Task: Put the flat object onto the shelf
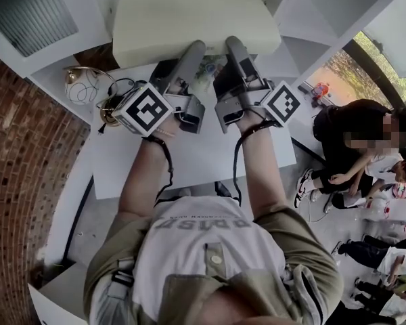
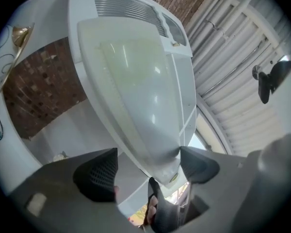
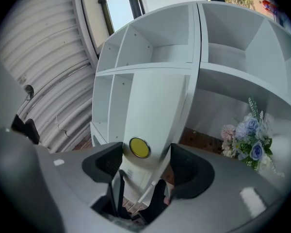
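Right gripper (image 3: 144,165) clamped on board (image 1: 189,19), left gripper (image 2: 148,168) spread loose round its near edge; long axis pointing straight ahead, toward shelf (image 3: 160,33).

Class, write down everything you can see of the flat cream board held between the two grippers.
The flat cream board is a thin, smooth, glossy slab with rounded corners; it looks like plastic. One face carries a round yellow disc. It is held up in the air, with its near edge towards the person. The right gripper clamps that edge. The left gripper straddles it with its jaws open, one pad clear of it. The white shelf unit stands behind it.
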Action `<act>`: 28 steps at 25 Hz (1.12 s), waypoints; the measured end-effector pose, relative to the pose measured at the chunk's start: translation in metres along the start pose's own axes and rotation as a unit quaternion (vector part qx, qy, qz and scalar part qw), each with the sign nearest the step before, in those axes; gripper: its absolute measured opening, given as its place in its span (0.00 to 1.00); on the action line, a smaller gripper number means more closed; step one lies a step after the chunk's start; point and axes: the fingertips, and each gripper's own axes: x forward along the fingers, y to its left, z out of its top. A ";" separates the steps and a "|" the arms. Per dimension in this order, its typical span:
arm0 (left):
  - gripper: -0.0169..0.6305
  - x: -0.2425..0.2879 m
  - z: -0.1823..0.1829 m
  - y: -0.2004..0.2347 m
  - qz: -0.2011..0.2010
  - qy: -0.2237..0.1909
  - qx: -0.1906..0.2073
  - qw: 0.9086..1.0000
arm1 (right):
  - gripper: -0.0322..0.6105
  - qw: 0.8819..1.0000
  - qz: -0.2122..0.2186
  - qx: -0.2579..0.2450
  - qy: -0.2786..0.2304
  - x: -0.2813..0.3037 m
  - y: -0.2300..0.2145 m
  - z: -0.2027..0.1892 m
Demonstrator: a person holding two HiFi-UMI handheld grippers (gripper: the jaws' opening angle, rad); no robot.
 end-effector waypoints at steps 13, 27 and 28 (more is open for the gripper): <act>0.68 0.020 0.019 0.019 0.025 -0.019 -0.008 0.999 | 0.49 0.999 -0.029 -0.038 0.004 0.013 -0.016 -0.002; 0.68 0.058 0.020 0.044 0.040 -0.005 -0.055 0.998 | 0.51 0.995 -0.091 -0.032 -0.009 0.040 -0.053 0.023; 0.68 0.060 0.020 0.046 0.043 -0.003 -0.057 0.997 | 0.51 0.995 -0.097 -0.031 -0.009 0.041 -0.055 0.024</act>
